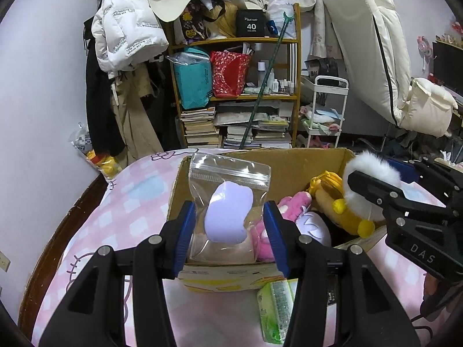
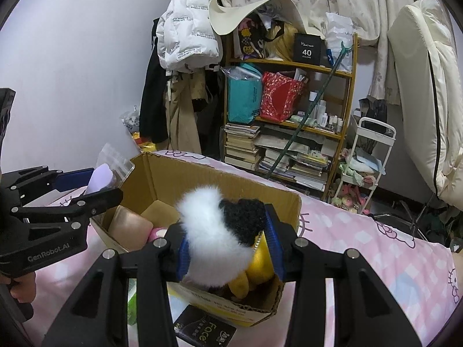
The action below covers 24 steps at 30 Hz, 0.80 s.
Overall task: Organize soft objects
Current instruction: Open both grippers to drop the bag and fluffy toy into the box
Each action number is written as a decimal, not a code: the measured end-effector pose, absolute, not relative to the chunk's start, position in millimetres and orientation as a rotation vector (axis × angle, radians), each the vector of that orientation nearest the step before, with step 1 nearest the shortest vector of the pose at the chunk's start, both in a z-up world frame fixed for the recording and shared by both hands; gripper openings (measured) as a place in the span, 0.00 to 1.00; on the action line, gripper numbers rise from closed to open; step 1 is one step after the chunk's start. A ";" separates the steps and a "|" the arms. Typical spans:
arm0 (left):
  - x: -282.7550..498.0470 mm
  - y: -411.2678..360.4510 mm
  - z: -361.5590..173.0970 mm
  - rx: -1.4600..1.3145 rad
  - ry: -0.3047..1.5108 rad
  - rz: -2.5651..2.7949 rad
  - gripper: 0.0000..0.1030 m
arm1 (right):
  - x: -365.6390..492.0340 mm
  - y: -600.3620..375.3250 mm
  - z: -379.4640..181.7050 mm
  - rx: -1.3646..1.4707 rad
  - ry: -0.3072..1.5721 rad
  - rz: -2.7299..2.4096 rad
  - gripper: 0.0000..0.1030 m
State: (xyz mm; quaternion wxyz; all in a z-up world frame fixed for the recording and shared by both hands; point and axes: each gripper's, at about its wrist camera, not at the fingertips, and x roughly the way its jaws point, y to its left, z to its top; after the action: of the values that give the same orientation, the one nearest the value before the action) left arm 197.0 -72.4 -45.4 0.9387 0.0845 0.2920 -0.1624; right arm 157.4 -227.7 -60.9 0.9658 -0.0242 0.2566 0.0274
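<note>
My left gripper [image 1: 228, 219] clamps an upright clear bag [image 1: 228, 199], zip end up, over the cardboard box [image 1: 292, 164] of plush toys [image 1: 292, 205]; my right gripper [image 2: 228, 245] pinches a fluffy white-and-black toy [image 2: 217, 228] above it.

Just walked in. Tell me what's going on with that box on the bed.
A person is sorting soft things into a cardboard box on the pink bedspread. The left gripper holds a clear zip bag with a purple sponge inside, above the box. The right gripper clamps a white and black fluffy toy over the box. Pink and yellow plush toys already lie inside.
</note>
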 end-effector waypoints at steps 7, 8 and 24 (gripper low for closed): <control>198.0 -76.2 -50.0 0.170 0.622 -0.340 0.53 | 161.6 -229.3 -64.0 -0.035 0.543 0.058 0.46; 198.2 -77.1 -50.5 0.171 0.634 -0.347 0.54 | 161.8 -229.4 -64.4 -0.035 0.546 0.059 0.46; 180.6 -70.8 -33.5 0.175 0.609 -0.318 0.81 | 150.5 -233.4 -58.2 -0.008 0.535 0.043 0.61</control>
State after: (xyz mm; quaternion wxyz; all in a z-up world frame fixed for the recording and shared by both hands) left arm 180.6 -70.8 -33.5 0.9379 0.0858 0.2980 -0.1556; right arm 150.5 -233.4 -58.2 0.9642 -0.0040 0.2642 0.0211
